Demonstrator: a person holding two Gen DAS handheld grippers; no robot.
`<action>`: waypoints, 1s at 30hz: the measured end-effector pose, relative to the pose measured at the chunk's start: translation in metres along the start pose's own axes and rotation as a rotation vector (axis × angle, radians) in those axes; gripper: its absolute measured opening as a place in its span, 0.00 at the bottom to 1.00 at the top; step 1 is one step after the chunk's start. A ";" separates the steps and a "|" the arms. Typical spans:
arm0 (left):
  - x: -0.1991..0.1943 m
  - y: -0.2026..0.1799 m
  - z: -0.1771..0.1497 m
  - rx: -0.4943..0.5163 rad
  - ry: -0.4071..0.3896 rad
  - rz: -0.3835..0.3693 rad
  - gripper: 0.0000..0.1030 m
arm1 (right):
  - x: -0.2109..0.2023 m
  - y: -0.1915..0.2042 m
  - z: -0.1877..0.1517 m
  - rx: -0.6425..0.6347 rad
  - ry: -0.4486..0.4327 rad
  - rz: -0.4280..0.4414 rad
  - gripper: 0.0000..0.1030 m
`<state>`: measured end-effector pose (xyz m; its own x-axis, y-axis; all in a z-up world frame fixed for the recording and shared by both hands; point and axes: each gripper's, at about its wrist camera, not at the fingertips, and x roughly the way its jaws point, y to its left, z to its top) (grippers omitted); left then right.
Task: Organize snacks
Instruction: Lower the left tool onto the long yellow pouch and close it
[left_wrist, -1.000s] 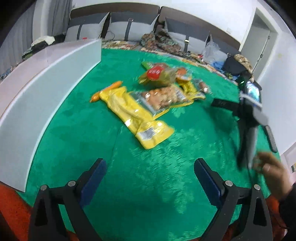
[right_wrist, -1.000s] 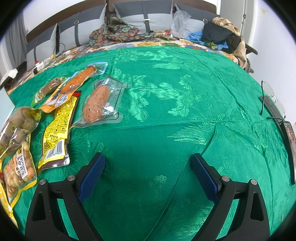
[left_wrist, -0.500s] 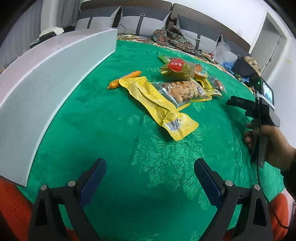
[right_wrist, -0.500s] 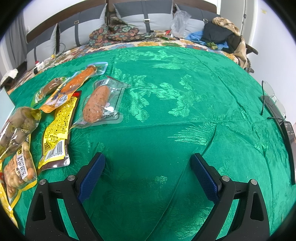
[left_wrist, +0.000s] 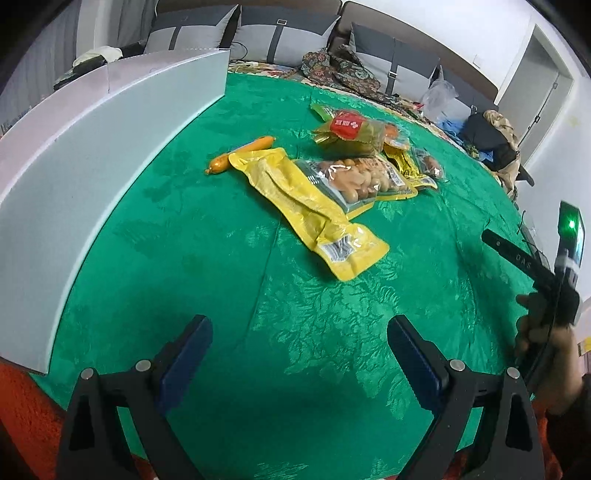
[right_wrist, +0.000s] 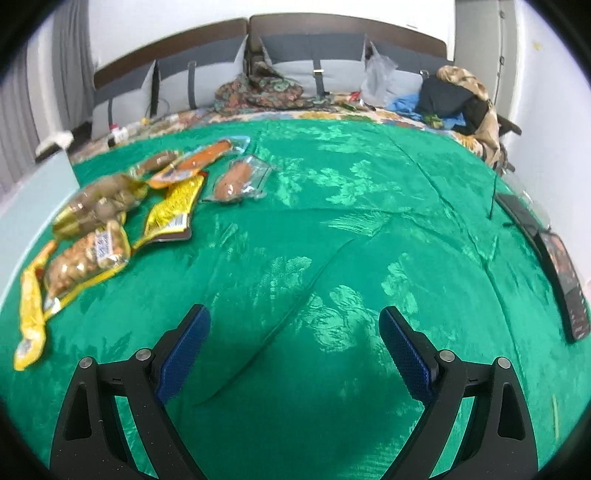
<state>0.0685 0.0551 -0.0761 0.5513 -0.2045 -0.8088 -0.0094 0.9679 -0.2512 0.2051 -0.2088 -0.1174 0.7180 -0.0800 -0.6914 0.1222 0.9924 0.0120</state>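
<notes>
Both the left tool (left_wrist: 299, 354) and right tool (right_wrist: 293, 350) hung wide open and empty, best aimed at the nearest yellow packet's (left_wrist: 317, 218) free edge.

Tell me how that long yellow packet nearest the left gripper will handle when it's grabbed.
The long yellow packet lies flat and creased, so it will likely flop and sag from a pinch at one end. Its glossy film may slip. It looks thin, probably light. Another pack overlaps it, so that may shift.
</notes>
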 end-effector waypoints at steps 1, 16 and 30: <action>0.000 0.000 0.002 -0.005 0.006 -0.003 0.92 | -0.001 -0.002 0.000 0.012 -0.003 0.006 0.92; 0.072 -0.030 0.087 -0.056 0.136 0.098 0.92 | 0.027 -0.002 -0.001 0.028 0.137 -0.062 0.93; 0.083 0.002 0.080 0.071 0.189 0.237 0.94 | 0.027 -0.004 -0.001 0.026 0.136 -0.053 0.93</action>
<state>0.1810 0.0515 -0.1017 0.3755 0.0107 -0.9267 -0.0571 0.9983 -0.0116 0.2235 -0.2149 -0.1366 0.6107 -0.1172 -0.7831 0.1767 0.9842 -0.0095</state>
